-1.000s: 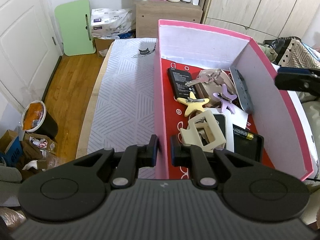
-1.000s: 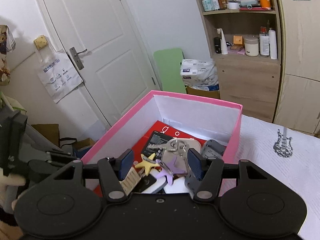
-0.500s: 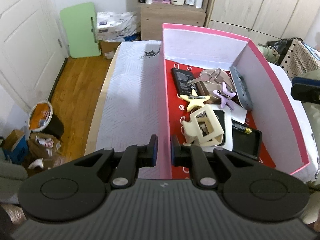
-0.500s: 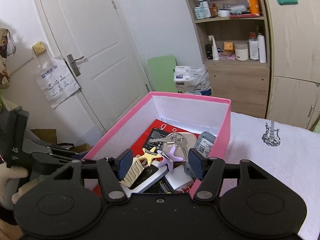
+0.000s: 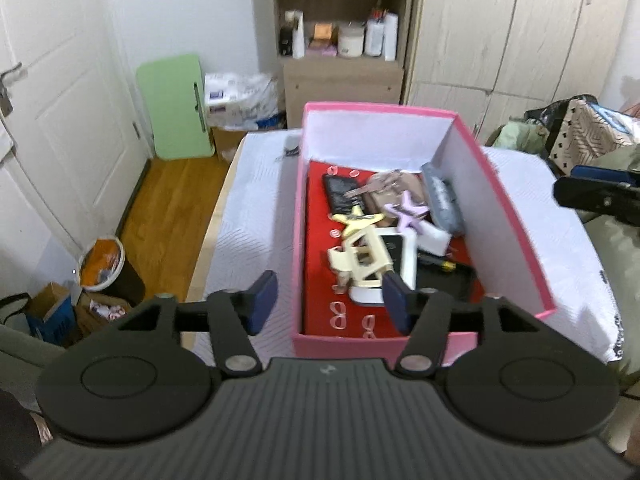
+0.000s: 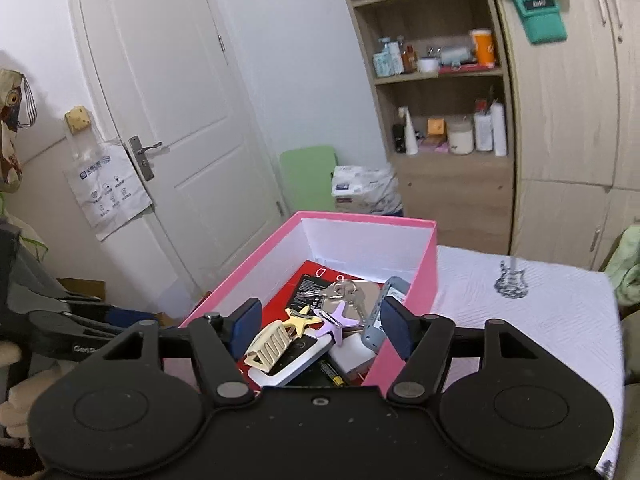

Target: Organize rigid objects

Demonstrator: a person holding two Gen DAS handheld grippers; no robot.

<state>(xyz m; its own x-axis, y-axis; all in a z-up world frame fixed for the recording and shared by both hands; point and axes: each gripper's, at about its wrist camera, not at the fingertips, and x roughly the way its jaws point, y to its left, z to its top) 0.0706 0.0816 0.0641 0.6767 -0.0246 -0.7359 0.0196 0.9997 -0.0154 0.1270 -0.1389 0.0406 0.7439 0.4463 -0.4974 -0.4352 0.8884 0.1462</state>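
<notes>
A pink box (image 5: 516, 220) (image 6: 424, 264) stands on a white-clothed table. Inside lie a cream hair claw (image 5: 360, 256) (image 6: 268, 346), a yellow star clip (image 5: 356, 218) (image 6: 302, 318), a purple star clip (image 5: 408, 210) (image 6: 338, 322), keys (image 5: 376, 186) (image 6: 344, 290), a black phone (image 5: 338, 194), a grey case (image 5: 442, 200) (image 6: 380, 312), a white device (image 5: 404, 256) and a battery (image 5: 438, 262). My left gripper (image 5: 328, 306) is open and empty, raised before the box's near end. My right gripper (image 6: 318, 330) is open and empty above the box's corner.
The white tablecloth (image 5: 248, 220) (image 6: 532, 320) lies on both sides of the box. A wooden shelf with bottles (image 5: 344, 40) (image 6: 448, 128), a wardrobe (image 5: 520, 28), a green board (image 5: 174, 108) and a white door (image 6: 168, 120) stand behind. A bin (image 5: 104, 268) sits on the floor.
My left gripper has opened and pulled back and up from the box's left wall. My right gripper has also drawn back and up, staying open.
</notes>
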